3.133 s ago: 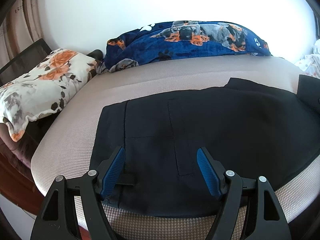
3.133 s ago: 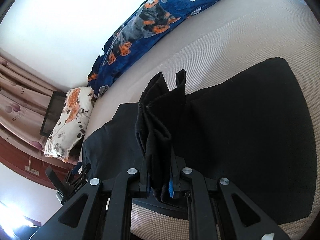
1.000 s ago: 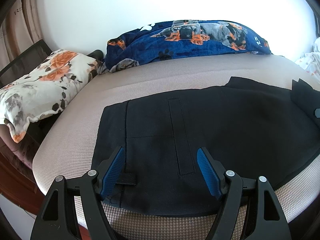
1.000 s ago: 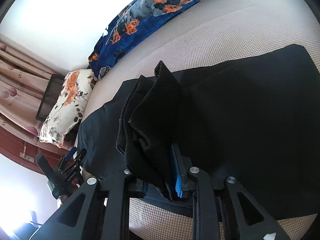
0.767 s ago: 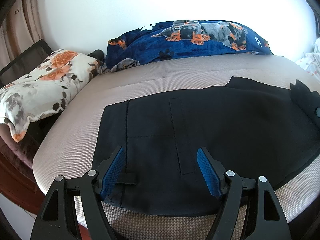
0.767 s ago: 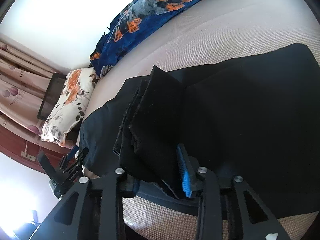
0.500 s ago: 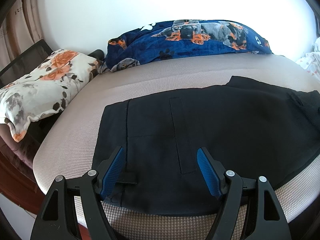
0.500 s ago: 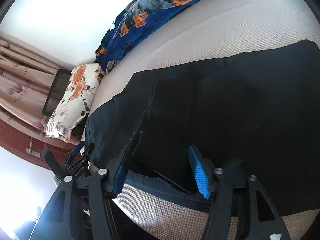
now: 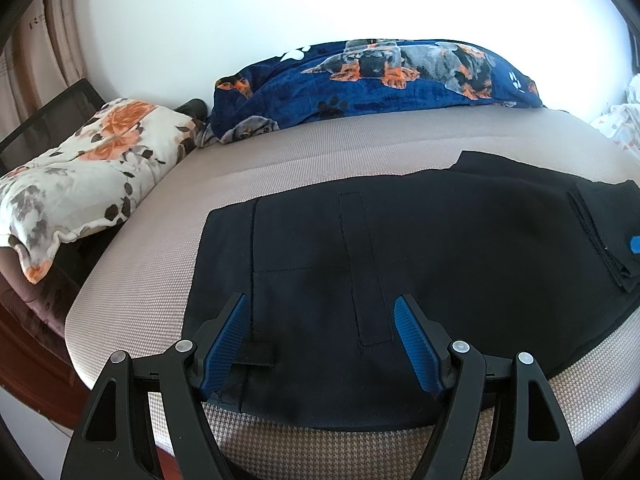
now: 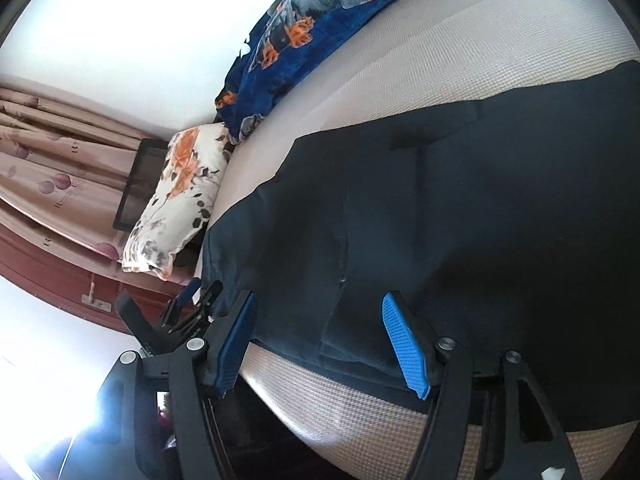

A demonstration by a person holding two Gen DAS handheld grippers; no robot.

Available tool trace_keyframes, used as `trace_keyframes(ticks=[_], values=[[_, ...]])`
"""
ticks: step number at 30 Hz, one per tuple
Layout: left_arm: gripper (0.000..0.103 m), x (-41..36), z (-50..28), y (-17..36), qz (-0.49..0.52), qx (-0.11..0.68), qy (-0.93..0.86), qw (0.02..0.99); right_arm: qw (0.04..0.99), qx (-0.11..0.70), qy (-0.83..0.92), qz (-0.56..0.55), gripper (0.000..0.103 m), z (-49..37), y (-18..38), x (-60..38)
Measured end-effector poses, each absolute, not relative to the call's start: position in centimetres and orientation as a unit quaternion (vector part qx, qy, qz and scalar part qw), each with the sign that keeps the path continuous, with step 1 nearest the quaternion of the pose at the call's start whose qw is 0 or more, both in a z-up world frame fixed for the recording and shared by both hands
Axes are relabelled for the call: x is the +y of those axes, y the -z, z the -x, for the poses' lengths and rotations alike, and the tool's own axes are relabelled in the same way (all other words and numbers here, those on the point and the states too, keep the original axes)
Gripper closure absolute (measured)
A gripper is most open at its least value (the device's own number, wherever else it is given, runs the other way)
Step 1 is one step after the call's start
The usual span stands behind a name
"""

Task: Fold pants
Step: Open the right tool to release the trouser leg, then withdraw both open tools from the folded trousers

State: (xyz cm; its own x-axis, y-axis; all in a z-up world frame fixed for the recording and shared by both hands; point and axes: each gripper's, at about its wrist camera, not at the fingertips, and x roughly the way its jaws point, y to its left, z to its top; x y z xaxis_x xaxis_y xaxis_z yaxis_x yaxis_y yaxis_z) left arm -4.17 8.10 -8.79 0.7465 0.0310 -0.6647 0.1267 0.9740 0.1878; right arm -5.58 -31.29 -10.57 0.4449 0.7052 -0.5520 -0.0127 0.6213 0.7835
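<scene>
Black pants (image 9: pixel 420 248) lie flat on the beige mattress (image 9: pixel 320 152), waistband end near me, with a leg end folded over on top at the right (image 9: pixel 600 232). My left gripper (image 9: pixel 320 336) is open and empty, hovering over the waistband edge near the bed's front. My right gripper (image 10: pixel 320 336) is open and empty over the folded-over leg end (image 10: pixel 400 260), its blue pad just visible at the right edge of the left wrist view (image 9: pixel 634 245). The left gripper shows at the lower left of the right wrist view (image 10: pixel 188 300).
A blue dog-print blanket (image 9: pixel 380 76) lies along the wall at the back of the bed. A floral pillow (image 9: pixel 88 160) sits at the left end, with a black frame (image 9: pixel 48 112) and curtains behind it. The mattress front edge (image 9: pixel 320 448) is right below my left gripper.
My right gripper has opened and let go of the leg end, which dropped flat onto the pants. The left gripper has not moved.
</scene>
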Motion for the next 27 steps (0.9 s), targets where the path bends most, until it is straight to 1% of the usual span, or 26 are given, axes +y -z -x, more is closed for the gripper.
trace_keyframes(ticks=[1, 5, 7, 21, 25, 27], values=[[0.028, 8.2, 4.2, 8.8, -0.111, 0.355, 0.026, 0.928, 0.766, 0.473, -0.235, -0.367, 0.040, 5.6, 10.7, -31.3], [0.028, 8.1, 4.2, 8.8, -0.114, 0.358, 0.026, 0.926, 0.766, 0.480, -0.239, -0.355, 0.052, 5.6, 11.0, -30.4], [0.028, 8.2, 4.1, 8.8, -0.114, 0.357, 0.026, 0.927, 0.766, 0.485, -0.240, -0.347, 0.054, 5.7, 11.1, -30.0], [0.027, 8.1, 4.1, 8.7, -0.115, 0.356, 0.022, 0.927, 0.763, 0.474, -0.270, -0.347, 0.055, 5.9, 10.7, -29.9], [0.025, 8.0, 4.2, 8.6, -0.118, 0.352, 0.018, 0.928, 0.775, 0.448, -0.275, -0.350, 0.055, 6.0, 9.1, -31.5], [0.024, 8.1, 4.2, 8.5, -0.120, 0.348, 0.016, 0.930, 0.797, 0.427, -0.253, -0.345, 0.055, 6.0, 8.1, -33.8]])
